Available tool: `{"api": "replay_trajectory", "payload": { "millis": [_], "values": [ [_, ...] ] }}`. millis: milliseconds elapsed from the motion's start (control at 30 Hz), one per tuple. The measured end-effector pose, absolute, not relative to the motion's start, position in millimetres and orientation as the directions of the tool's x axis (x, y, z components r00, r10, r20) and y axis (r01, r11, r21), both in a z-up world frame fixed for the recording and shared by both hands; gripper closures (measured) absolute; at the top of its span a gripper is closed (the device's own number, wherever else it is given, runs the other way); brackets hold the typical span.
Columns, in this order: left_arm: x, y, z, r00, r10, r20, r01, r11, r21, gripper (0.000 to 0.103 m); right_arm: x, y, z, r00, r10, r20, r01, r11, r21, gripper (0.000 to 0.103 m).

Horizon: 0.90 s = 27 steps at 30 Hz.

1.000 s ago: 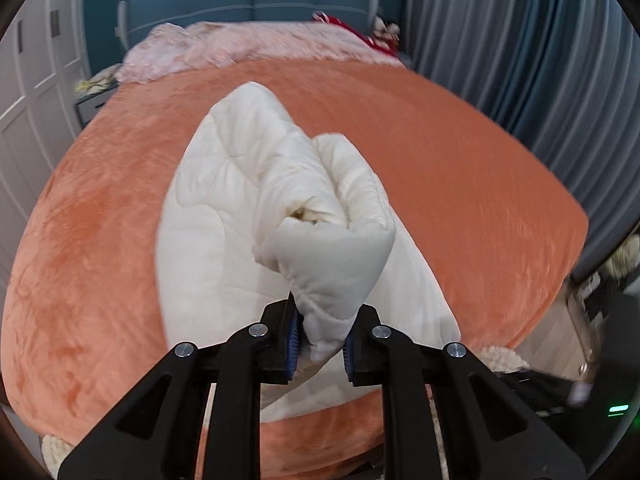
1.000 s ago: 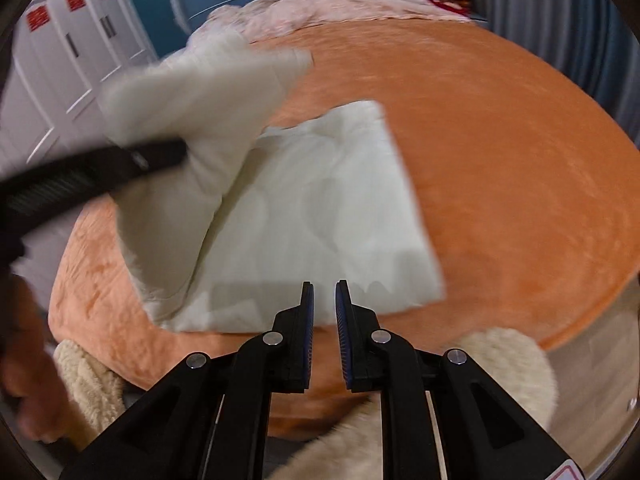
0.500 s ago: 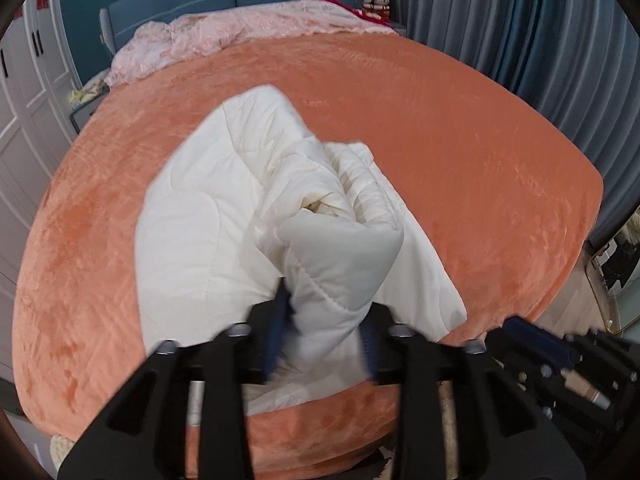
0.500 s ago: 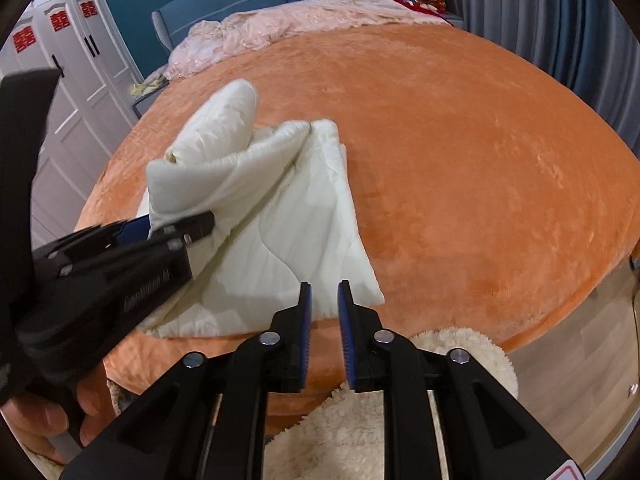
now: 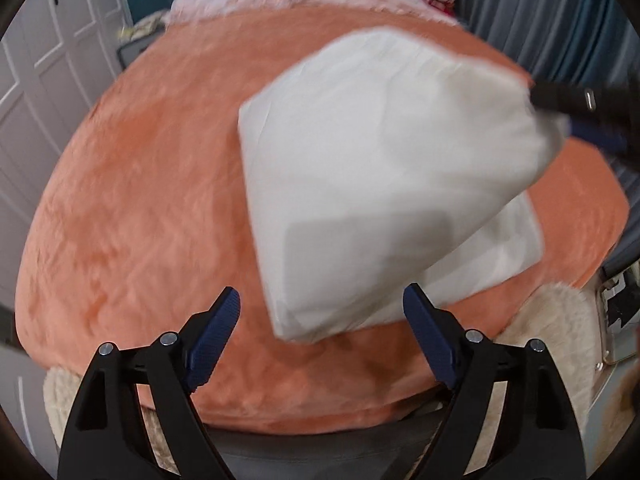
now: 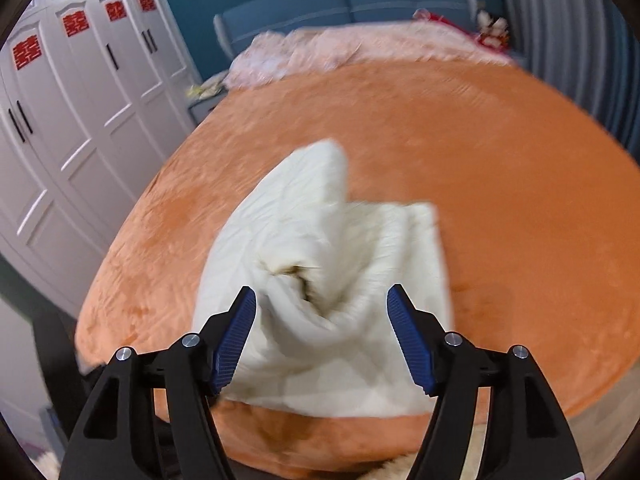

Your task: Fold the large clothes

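A cream quilted garment lies partly folded on the orange bed cover, blurred by motion. My left gripper stands wide and its jaws are still opening; nothing is pressed between the pads, and the garment's near corner lies just beyond them. In the right wrist view the garment's bunched, raised fold sits between the jaws of my right gripper, which are also opening; the pads do not clamp it. One of the right gripper's fingers shows at the garment's lifted right corner in the left wrist view.
White wardrobe doors line the left side. Pink bedding and a blue headboard are at the far end, grey curtains on the right. A cream fluffy rug lies at the bed's near edge.
My left gripper has let go of the garment's fold, opened wide and pulled back. My right gripper has opened and moved in, so the bunched fold now sits between its jaws.
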<state>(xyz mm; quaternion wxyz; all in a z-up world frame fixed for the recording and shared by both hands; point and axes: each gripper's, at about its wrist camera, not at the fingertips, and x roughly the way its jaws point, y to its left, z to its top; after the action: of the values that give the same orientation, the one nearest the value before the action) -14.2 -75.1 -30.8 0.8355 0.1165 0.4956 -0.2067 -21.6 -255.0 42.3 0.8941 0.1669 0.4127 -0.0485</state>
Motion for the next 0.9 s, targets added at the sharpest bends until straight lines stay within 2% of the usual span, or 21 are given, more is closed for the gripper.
{"api": "replay_trajectory", "payload": {
  "millis": [33,67,100,167,233,367,433,633,900],
  "values": [
    [-13,-74,-38,0.418,-0.213,-0.883,0.458,0.889,0.002,0.022,-11,-253,33,0.632,0.064,-0.772,0.230,0.936,0.266,0.036],
    [-12,-73,-43,0.412,-0.204,-0.888,0.455,0.890,0.006,0.022,-6,-251,29,0.618,0.059,-0.784,0.238,0.936,0.258,0.041],
    [-10,-72,-49,0.398,-0.201,-0.895,0.450,0.893,0.000,0.022,-6,-247,27,0.616,0.055,-0.786,0.238,0.938,0.253,0.061],
    [-6,-71,-55,0.394,-0.187,-0.900,0.436,0.900,0.004,0.023,-8,-250,27,0.624,0.074,-0.778,0.226,0.936,0.271,0.080],
    [-3,-70,-57,0.390,-0.188,-0.902,0.428,0.904,-0.004,0.026,-23,-257,34,0.655,0.110,-0.747,0.219,0.920,0.327,0.087],
    [-2,-72,-55,0.387,-0.203,-0.900,0.434,0.901,-0.017,0.030,-58,-262,41,0.678,-0.005,-0.735,0.270,0.932,0.243,0.090],
    [-4,-77,-55,0.389,-0.205,-0.898,0.442,0.897,-0.014,0.032,-70,-272,28,0.649,-0.043,-0.759,0.319,0.922,0.221,0.090],
    [-7,-91,-63,0.377,-0.181,-0.908,0.461,0.887,0.014,0.039,-80,-294,-22,0.571,-0.035,-0.820,0.386,0.893,0.231,0.089],
    [-6,-93,-70,0.372,-0.153,-0.915,0.461,0.886,0.039,0.040,-70,-287,-56,0.525,-0.063,-0.848,0.402,0.897,0.182,0.087]
  ]
}}
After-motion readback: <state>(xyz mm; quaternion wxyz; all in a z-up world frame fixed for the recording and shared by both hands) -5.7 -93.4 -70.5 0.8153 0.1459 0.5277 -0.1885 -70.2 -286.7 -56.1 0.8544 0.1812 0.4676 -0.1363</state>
